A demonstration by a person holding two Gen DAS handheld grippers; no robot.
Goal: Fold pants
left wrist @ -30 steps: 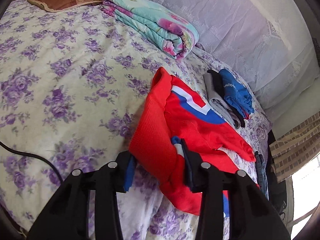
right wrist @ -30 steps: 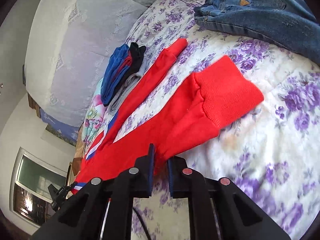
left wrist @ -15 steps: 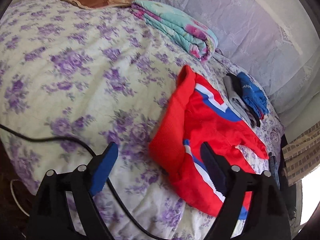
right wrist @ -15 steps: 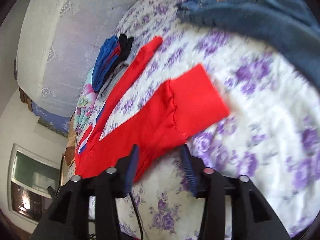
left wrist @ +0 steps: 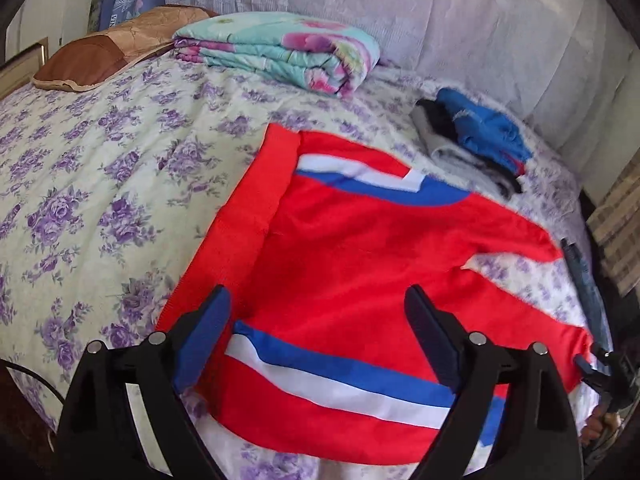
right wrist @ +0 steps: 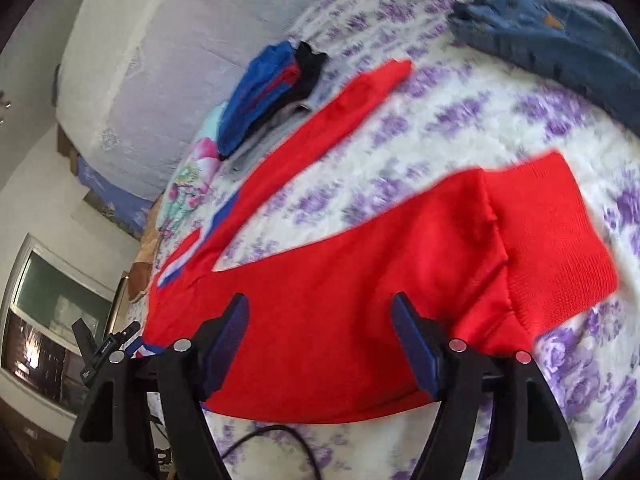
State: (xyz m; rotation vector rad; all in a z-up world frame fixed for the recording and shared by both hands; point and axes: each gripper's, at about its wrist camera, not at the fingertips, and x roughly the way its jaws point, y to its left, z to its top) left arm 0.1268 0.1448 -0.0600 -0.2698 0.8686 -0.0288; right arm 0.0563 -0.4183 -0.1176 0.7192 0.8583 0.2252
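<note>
Red pants [left wrist: 352, 256] with blue and white stripes lie spread on the floral bedsheet [left wrist: 80, 184], waistband at the left, two legs running right. My left gripper [left wrist: 318, 336] is open and empty, hovering over the waist end near the striped side. In the right wrist view the pants [right wrist: 360, 292] show their near leg and ribbed cuff [right wrist: 560, 236]. My right gripper [right wrist: 320, 340] is open and empty just above that near leg. The far leg [right wrist: 360, 96] runs toward the folded clothes.
A folded floral quilt [left wrist: 288, 56] and a brown pillow [left wrist: 104, 52] lie at the bed's head. A small stack of folded clothes [left wrist: 476, 136] sits by the wall. Blue jeans [right wrist: 560, 44] lie beyond the cuff. A black cable [right wrist: 272, 440] runs below the right gripper.
Both grippers let go of the red pants and opened wide. The pants now lie flatter and more spread out; both cameras have shifted closer over them.
</note>
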